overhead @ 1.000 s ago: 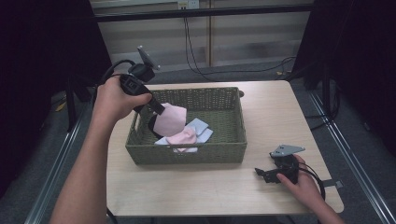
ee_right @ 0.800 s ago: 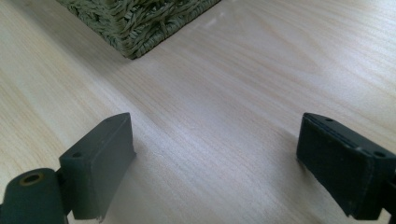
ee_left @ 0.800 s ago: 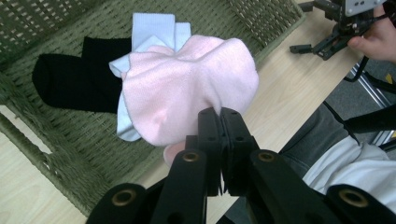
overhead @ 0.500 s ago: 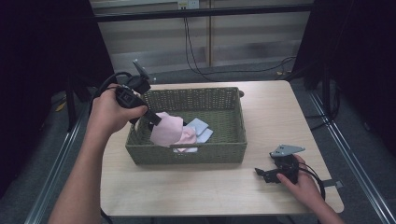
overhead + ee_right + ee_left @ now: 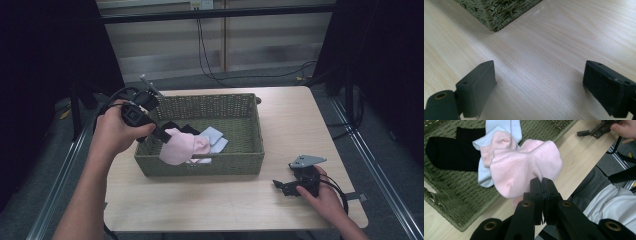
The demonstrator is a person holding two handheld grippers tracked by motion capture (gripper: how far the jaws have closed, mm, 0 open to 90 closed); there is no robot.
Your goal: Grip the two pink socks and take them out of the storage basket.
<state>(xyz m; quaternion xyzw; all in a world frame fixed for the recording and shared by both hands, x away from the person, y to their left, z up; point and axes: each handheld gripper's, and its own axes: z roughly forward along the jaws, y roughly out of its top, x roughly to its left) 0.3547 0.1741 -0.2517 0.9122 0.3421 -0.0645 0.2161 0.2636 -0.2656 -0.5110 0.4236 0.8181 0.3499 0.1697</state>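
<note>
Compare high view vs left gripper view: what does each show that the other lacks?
High view alone: the whole green wicker basket, the table edges, the left gripper body in the person's hand. Left gripper view alone: its jaws shut on the pink sock's edge, and the black sock laid out flat. Both: the pink sock lifted over the basket's near wall, the light blue sock, and the right gripper resting on the table.

desk [image 5: 280,120]: pale wood, rounded corners | floor [image 5: 280,80]: grey | back wall [image 5: 165,45]: light panels, black cables [image 5: 205,55] hanging | sides: dark, possibly curtains | metal rails [image 5: 385,190] flank desk
</note>
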